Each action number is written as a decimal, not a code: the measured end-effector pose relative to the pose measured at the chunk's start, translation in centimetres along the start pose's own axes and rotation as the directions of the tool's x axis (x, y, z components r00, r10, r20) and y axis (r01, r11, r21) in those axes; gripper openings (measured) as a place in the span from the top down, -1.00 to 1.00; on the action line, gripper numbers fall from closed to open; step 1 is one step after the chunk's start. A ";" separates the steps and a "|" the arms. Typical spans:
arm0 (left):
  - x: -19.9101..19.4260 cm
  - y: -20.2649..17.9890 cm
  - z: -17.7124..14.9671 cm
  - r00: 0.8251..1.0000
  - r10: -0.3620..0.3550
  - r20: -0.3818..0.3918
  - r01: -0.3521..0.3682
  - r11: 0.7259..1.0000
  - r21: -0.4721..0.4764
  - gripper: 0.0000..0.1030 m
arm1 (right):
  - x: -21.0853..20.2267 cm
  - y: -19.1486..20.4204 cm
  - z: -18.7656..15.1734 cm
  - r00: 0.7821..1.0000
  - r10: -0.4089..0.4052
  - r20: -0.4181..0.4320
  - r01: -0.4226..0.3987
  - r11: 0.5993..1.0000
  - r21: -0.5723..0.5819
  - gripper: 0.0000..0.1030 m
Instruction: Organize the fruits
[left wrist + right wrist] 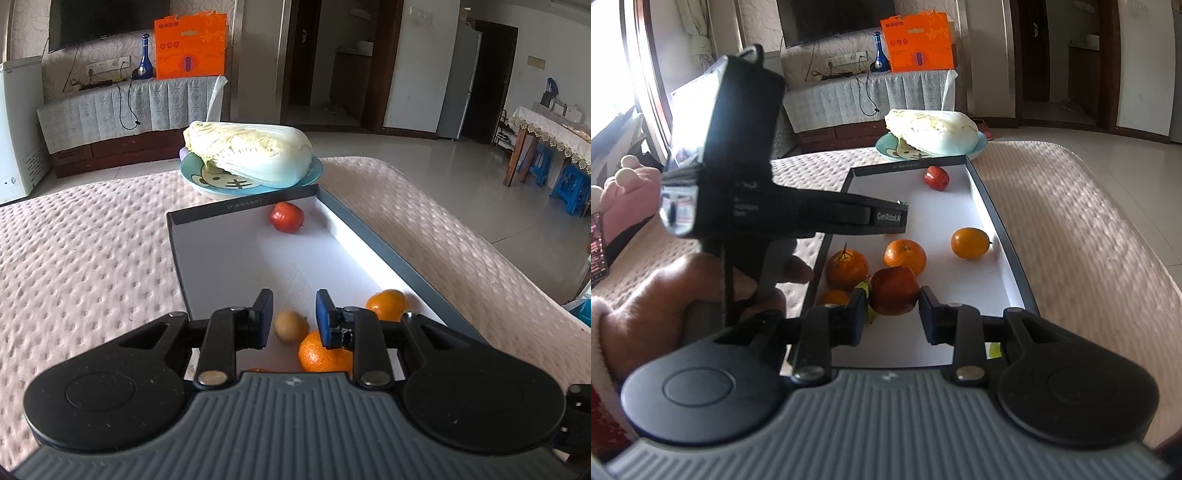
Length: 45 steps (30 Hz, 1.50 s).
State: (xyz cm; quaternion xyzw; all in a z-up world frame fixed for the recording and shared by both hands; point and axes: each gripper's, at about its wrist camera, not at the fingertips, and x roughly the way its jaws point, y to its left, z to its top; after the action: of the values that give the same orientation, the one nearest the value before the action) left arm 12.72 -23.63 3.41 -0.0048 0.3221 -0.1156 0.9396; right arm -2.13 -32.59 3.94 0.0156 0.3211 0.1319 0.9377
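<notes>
Several oranges and red apples already lie in the shallow grey-rimmed white tray (993,206). Left gripper (294,319) hovers slightly parted over a small brown kiwi (290,326); right gripper (893,306) parted around the near red apple (894,290), contact unclear.

Three oranges (905,257), two red apples (936,178) and a brown kiwi (291,326) inside the shallow white tray (982,206)

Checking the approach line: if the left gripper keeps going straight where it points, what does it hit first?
Probably the small brownish fruit lying in the box, seen between the left gripper's jaws; depth is unclear.
</notes>
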 end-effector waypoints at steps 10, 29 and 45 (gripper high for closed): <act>-1.9 0.4 -0.3 1.000 0.015 0.022 -0.016 1.000 0.010 0.16 | 1.9 -0.8 0.4 0.999 -0.043 -0.029 0.044 0.998 0.034 0.34; -12.4 2.2 -6.2 0.988 0.155 0.015 -0.155 0.988 -0.015 -0.18 | -2.8 -1.2 -0.3 0.993 -0.062 0.104 0.048 0.990 0.131 -0.48; -19.7 -2.7 -14.3 0.992 0.127 -0.027 -0.126 0.991 0.039 -0.41 | -8.0 -1.1 -4.5 0.999 -0.042 -0.029 0.047 0.981 0.189 -0.48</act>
State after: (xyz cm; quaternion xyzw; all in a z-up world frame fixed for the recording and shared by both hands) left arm -11.60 -21.00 4.16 0.0347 0.3333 -0.0618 0.9402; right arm -10.67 -35.92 5.01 0.0963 0.3439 0.0799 0.9306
